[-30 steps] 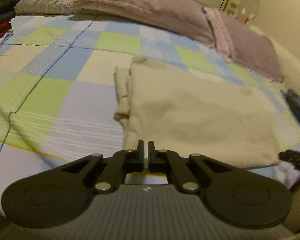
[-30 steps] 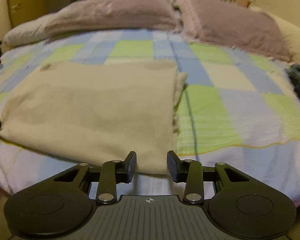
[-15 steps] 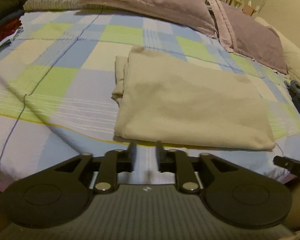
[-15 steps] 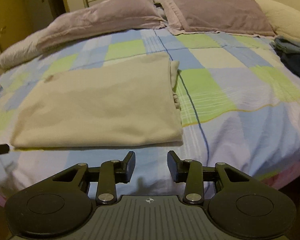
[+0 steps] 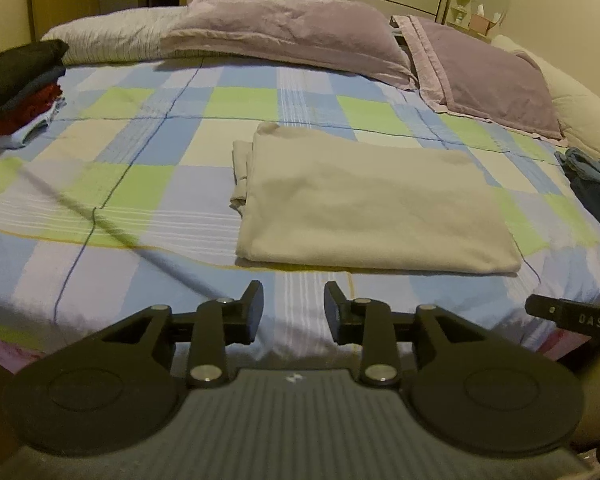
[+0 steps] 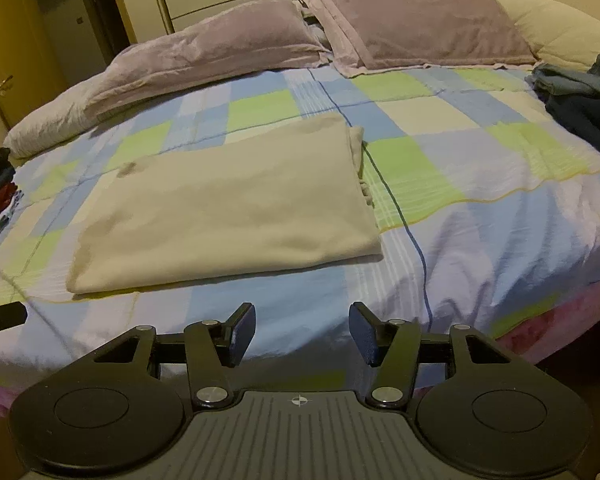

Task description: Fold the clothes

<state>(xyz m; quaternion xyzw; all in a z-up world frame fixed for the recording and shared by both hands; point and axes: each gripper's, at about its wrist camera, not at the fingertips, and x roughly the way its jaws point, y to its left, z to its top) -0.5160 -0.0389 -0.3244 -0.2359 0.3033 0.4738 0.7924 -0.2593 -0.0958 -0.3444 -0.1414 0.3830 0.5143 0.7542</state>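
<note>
Left gripper (image 5: 293, 306): jaws apart, holding nothing, above the bed's near edge.
Right gripper (image 6: 302, 332): jaws wide apart, holding nothing.
Folded beige cloth garment (image 5: 364, 204): flat on the blue-green checked bedsheet (image 5: 140, 184), just beyond both grippers, untouched.
Stack of folded dark and red clothes (image 5: 18, 88): far left.
Purple pillows (image 5: 292, 36): at the headboard.
Crumpled blue clothes (image 6: 580, 96): right edge.

One folded beige garment (image 5: 372, 208) is lying on one checked bedspread (image 5: 148, 184). Two purple pillows (image 5: 292, 36) are resting at the head, one stack of folded clothes (image 5: 16, 88) is sitting at left, and one blue heap (image 6: 580, 96) is lying at right.
</note>
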